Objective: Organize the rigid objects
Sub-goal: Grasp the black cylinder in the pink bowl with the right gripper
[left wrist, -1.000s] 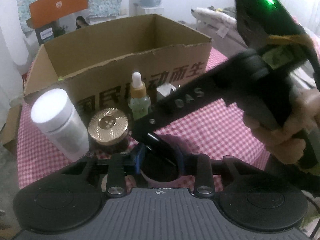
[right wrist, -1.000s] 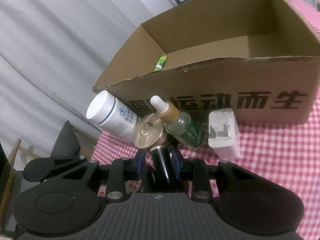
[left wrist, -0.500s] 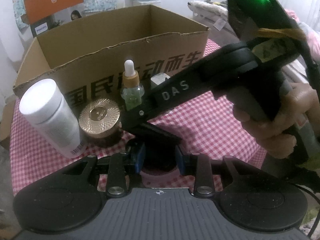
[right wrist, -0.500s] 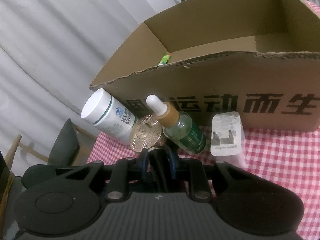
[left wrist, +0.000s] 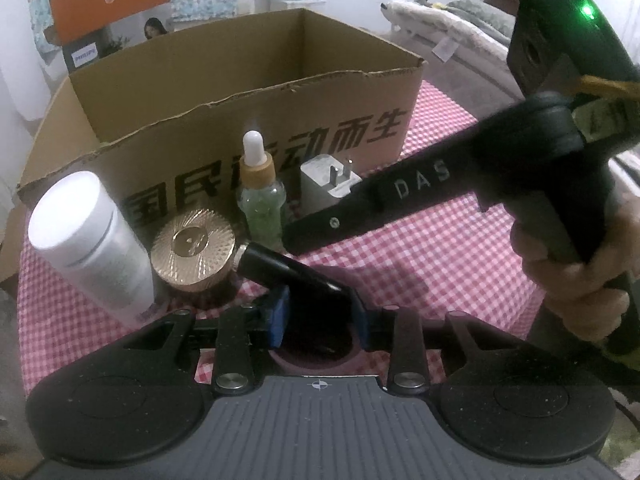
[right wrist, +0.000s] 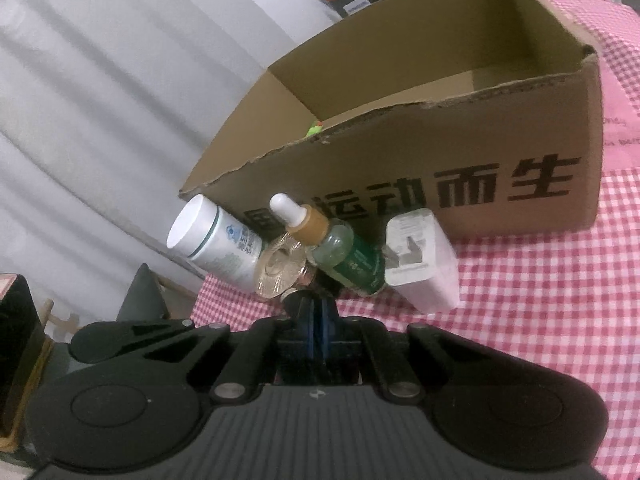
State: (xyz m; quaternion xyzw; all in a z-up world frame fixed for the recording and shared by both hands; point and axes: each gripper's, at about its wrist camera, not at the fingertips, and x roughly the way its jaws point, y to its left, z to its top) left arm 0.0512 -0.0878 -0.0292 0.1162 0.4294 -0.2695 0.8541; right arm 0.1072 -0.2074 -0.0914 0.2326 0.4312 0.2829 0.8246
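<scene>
My left gripper (left wrist: 320, 314) is shut on a dark round cup (left wrist: 316, 354) at the near edge of the checked table. A black tube (left wrist: 288, 270) with a silver end leans out of the cup toward the upper left. My right gripper (left wrist: 290, 236) reaches in from the right, its tip just above the tube. In the right wrist view this gripper (right wrist: 318, 322) is shut, its blue pads meet, and only a dark end (right wrist: 296, 300) shows past them. Along the cardboard box (left wrist: 240, 120) stand a white bottle (left wrist: 92, 248), a gold-lidded jar (left wrist: 192, 248), a green dropper bottle (left wrist: 260, 200) and a white plug (left wrist: 324, 188).
A hand (left wrist: 580, 280) holds the right gripper's handle at the right. The open box (right wrist: 480, 140) has a small green item (right wrist: 314, 130) inside. The pink checked cloth (left wrist: 432, 256) lies bare to the right of the row. A pale curtain (right wrist: 120, 100) hangs at the left.
The right gripper's pads stood apart around the black tube a second ago and have come together. The tube's end now shows beyond them. The left gripper keeps its hold on the cup.
</scene>
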